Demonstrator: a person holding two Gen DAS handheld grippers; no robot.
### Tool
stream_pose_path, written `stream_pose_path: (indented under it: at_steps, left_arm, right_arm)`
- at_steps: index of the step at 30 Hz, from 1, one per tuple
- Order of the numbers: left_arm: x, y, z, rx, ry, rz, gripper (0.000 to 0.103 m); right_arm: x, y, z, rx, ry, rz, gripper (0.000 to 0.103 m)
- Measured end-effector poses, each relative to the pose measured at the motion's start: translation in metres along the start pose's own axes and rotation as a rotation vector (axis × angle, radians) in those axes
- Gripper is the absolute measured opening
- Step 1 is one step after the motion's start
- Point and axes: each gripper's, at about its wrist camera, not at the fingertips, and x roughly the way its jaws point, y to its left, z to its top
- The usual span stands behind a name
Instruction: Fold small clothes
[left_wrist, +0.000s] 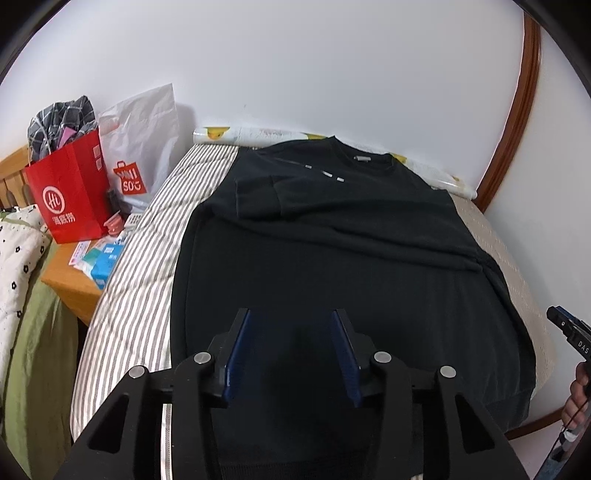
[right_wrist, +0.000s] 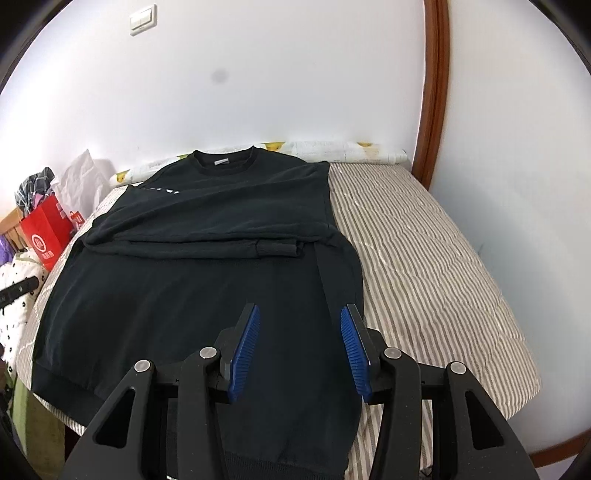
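Observation:
A black sweatshirt (left_wrist: 332, 258) lies flat on the striped bed, collar toward the wall, both sleeves folded across its chest. It also shows in the right wrist view (right_wrist: 192, 288). My left gripper (left_wrist: 291, 317) is open and empty, hovering over the lower left part of the sweatshirt near the hem. My right gripper (right_wrist: 300, 314) is open and empty, over the lower right part of the sweatshirt near its side edge. The tip of the right gripper also shows at the right edge of the left wrist view (left_wrist: 569, 328).
The striped mattress (right_wrist: 424, 258) reaches right to a wooden frame (right_wrist: 436, 92) and white wall. A rolled patterned mat (right_wrist: 332, 149) lies along the wall. Left of the bed, a wooden nightstand (left_wrist: 70, 280) holds a red paper bag (left_wrist: 70, 192), a white bag (left_wrist: 140, 147) and small boxes.

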Motion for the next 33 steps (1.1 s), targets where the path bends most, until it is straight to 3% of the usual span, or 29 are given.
stream_pose_path:
  at_steps: [9, 16, 22, 26, 28, 33]
  left_arm:
    - [0.004, 0.034, -0.037, -0.032, 0.041, 0.006, 0.042]
    - [0.012, 0.072, -0.063, -0.095, 0.101, -0.009, 0.042]
    - [0.02, 0.074, -0.069, -0.076, 0.116, -0.025, 0.042]
    - [0.025, 0.066, -0.067, -0.048, 0.087, 0.008, 0.042]
    - [0.028, 0.063, -0.065, -0.043, 0.075, 0.025, 0.042]
    - [0.036, 0.052, -0.06, 0.004, 0.074, 0.085, 0.038]
  right_arm:
    - [0.005, -0.013, -0.032, 0.006, 0.042, -0.038, 0.046]
    - [0.025, -0.031, -0.059, 0.055, 0.112, -0.012, 0.046]
    - [0.039, -0.032, -0.077, 0.078, 0.147, 0.007, 0.046]
    - [0.047, -0.029, -0.081, 0.081, 0.156, 0.024, 0.046]
    - [0.052, -0.027, -0.082, 0.077, 0.157, 0.023, 0.045]
    - [0.063, -0.024, -0.073, 0.072, 0.132, 0.027, 0.03]
